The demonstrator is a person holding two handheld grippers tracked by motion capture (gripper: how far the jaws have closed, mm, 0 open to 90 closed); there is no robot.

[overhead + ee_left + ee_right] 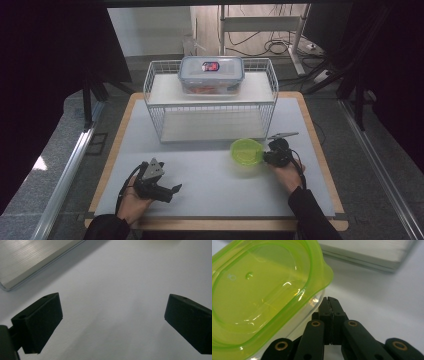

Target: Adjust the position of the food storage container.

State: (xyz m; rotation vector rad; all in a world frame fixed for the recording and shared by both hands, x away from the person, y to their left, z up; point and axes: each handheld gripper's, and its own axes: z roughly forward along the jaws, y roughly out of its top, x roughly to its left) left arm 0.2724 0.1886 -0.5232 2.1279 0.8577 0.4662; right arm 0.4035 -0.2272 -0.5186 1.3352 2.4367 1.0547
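A lime-green lidded container [246, 151] sits on the white mat in front of the wire rack. In the right gripper view the container [262, 297] is close at the left, green lid on a clear body. My right gripper [265, 158] comes at it from the right. The right gripper's [330, 301] jaws are pressed together, their tips just under the lid's rim against the clear wall, and nothing shows between them. My left gripper [175, 189] rests low at the front left, held in a hand. The left gripper [112, 322] is open over bare mat.
A white wire rack [150, 85] with two shelves stands at the back middle of the table. A clear box with a blue-rimmed lid [211, 74] sits on its top shelf. The rack's lower board [30, 260] lies ahead of my left gripper, and the board [372, 252] lies beyond my right one.
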